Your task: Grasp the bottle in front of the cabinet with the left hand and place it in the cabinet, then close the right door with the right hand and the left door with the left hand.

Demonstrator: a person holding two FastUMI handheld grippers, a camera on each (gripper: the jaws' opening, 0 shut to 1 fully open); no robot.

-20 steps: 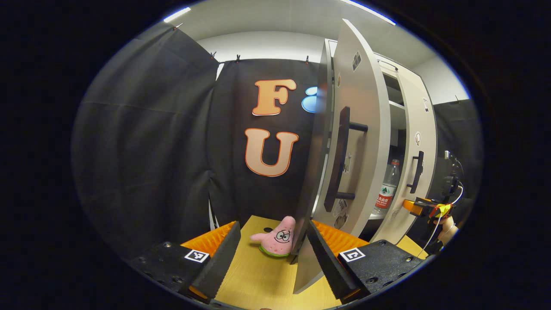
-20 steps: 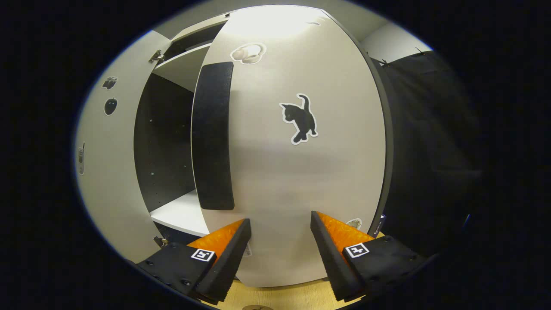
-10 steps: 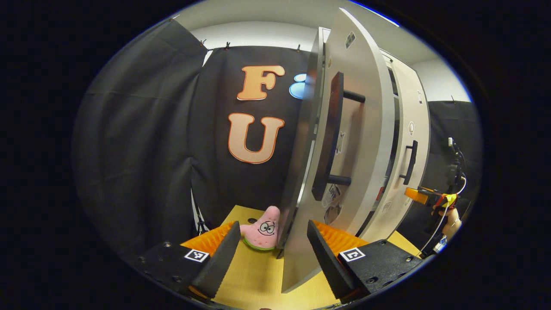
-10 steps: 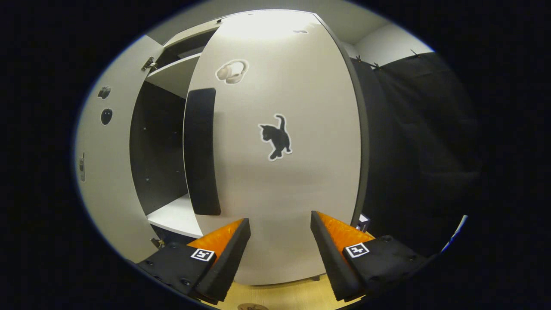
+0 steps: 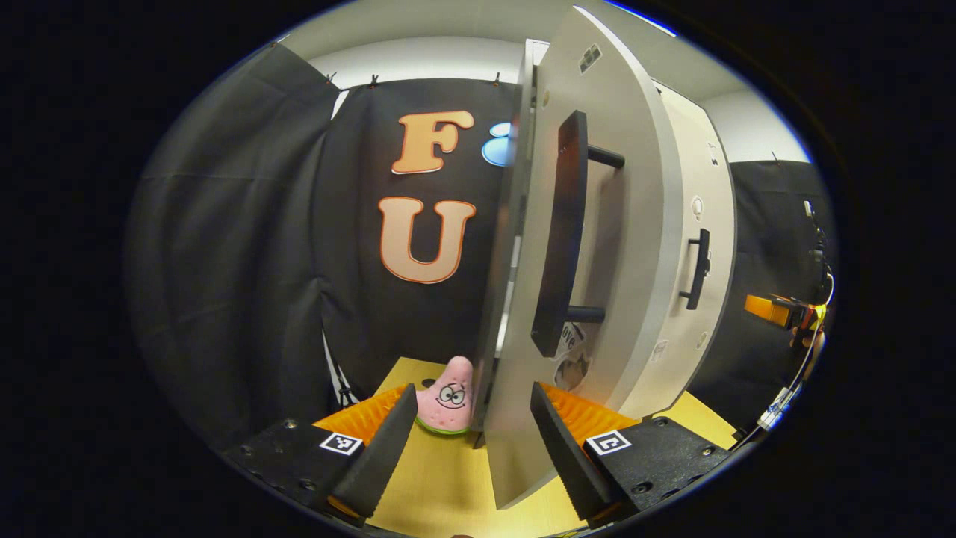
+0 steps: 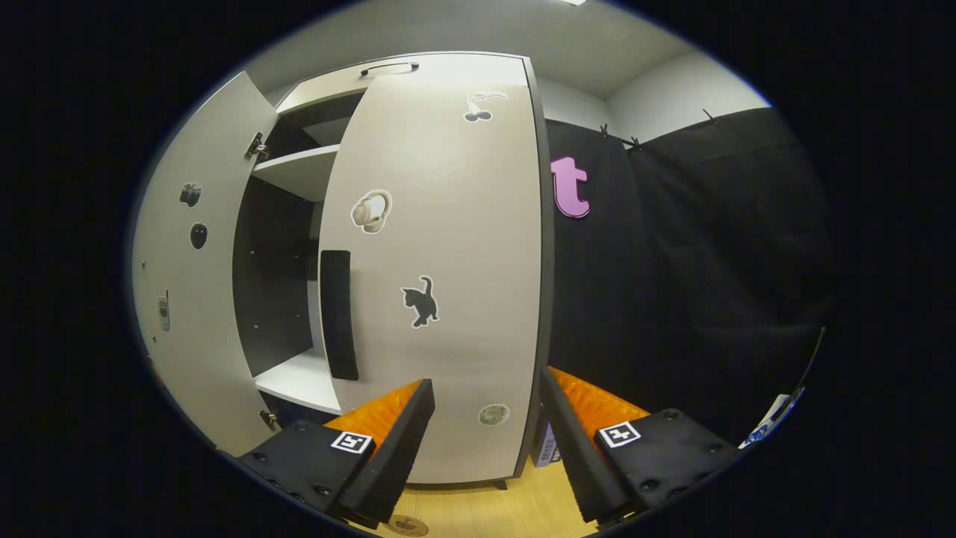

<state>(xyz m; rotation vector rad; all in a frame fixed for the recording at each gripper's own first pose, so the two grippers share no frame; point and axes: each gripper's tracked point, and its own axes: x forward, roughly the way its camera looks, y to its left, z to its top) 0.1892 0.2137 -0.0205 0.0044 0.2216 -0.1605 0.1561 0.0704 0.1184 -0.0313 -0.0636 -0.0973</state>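
One cabinet [image 6: 441, 67] with two doors [image 6: 448, 299] [image 6: 187, 299], each bearing one black handle [image 6: 337, 314] [image 5: 556, 239]. One pink plush toy [image 5: 448, 396] beside the cabinet.

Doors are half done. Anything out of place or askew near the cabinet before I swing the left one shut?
One oddity: a pink plush toy sits on the table just behind the open left door, unrelated to the job. The right door looks closed and square. Nothing spilled or damaged.

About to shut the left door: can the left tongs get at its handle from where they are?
Probably yes. The left tongs are open at the left door's lower edge, and its black handle stands proud on the facing side with nothing across it. The pink plush sits off to the other side.
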